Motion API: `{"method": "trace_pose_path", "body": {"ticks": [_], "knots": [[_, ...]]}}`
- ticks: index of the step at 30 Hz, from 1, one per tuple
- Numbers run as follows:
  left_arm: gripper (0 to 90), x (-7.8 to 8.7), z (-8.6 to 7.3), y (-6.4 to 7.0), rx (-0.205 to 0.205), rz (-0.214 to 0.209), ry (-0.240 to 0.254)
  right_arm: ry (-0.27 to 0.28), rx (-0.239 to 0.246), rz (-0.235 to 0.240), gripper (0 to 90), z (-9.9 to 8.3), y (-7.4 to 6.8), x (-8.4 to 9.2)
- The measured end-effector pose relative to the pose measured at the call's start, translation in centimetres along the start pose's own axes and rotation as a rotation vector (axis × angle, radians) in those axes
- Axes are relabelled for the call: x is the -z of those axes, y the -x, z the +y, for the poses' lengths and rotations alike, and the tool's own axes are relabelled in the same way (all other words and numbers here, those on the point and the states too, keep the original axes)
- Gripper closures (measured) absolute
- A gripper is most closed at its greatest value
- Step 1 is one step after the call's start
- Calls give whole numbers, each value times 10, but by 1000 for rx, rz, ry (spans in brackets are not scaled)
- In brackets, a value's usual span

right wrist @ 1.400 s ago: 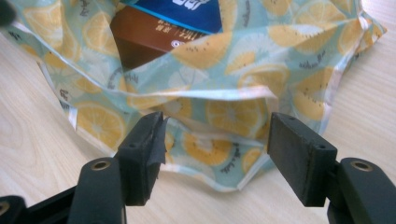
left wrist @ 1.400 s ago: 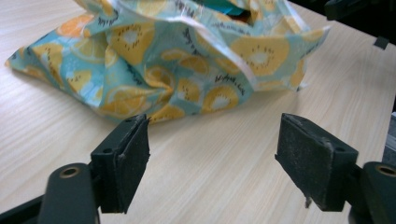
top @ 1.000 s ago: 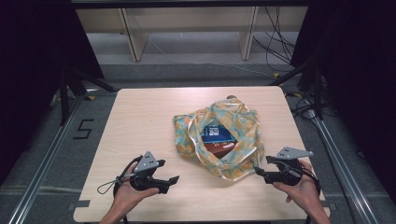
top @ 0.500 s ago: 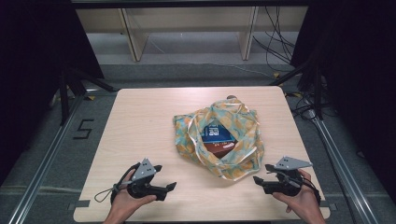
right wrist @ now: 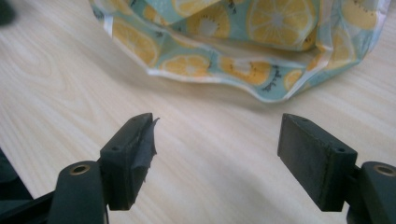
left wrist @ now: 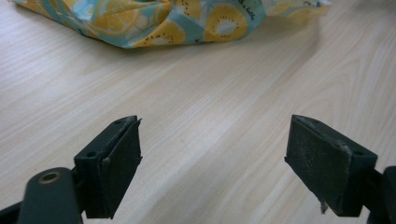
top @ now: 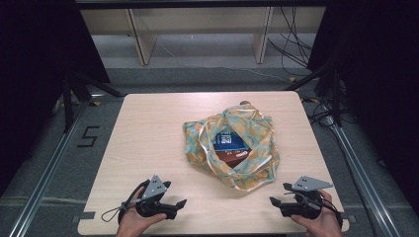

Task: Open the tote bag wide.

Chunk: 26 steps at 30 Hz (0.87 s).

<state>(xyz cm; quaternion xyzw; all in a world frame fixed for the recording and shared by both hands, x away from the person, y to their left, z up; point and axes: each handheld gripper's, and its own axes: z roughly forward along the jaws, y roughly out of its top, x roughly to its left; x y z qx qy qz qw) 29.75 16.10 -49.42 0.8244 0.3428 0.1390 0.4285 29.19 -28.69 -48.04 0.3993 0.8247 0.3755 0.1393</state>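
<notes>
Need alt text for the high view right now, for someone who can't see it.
A fruit-print cloth bag lies open mid-table with a blue box inside. Both grippers, left and right, sit open at the table's near edge, apart from the bag.

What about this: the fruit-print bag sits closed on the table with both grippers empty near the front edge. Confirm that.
Not quite. The bag sits open, not closed; the high view shows a blue box inside. The rest holds: left gripper and right gripper are empty near the table's front edge.
</notes>
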Motion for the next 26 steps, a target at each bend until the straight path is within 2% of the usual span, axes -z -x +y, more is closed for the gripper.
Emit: {"method": "trace_pose_path", "body": {"ticks": [1,3,4,5,6,7,8,9,10,11,12,13,15,16,18,21,22,26], "knots": [[172,0,0,2,2,-13,-5,11,9,-7,283,-2,0,0],[172,-2,0,4,6,-3,14,-7,-10,-2,280,-6,-3,2],[172,0,0,5,-11,-2,-10,2,14,-11,278,-8,-1,1],[172,-2,0,5,-15,-7,1,0,12,-2,276,-10,-1,0],[172,-3,-1,6,-2,-1,-1,-15,-5,15,276,-12,-2,0],[172,-4,-1,5,0,-14,-4,-19,-2,-4,276,-12,-4,0],[172,-4,-1,5,-6,-7,-6,-11,23,-10,276,-13,-2,-1],[172,-3,-1,3,-18,3,-26,-28,24,17,276,-12,-1,-2],[172,-4,-2,2,-18,-10,-20,-25,26,1,276,-13,-2,-2],[172,-5,-2,4,8,-11,-6,-32,21,-14,275,-13,-3,-2],[172,-5,-2,3,7,-7,-4,-25,37,-9,274,-13,-2,-3],[172,-4,-2,2,-14,-5,-15,-29,34,-14,274,-13,-2,-3],[172,-6,-2,4,10,-6,4,-27,33,-13,273,-13,-2,-3],[172,-7,-2,3,10,-9,9,-31,29,-18,272,-13,-2,-3],[172,-5,-2,2,-14,-2,-16,-33,27,-8,271,-13,-1,-4],[172,-5,-2,1,-12,-2,-20,-36,29,-19,272,-13,-2,-4],[172,-6,-2,3,7,-3,-6,-34,37,-19,272,-13,-1,-4],[172,-6,-2,1,-4,-4,-14,-43,24,-20,270,-14,-2,-4]]}}
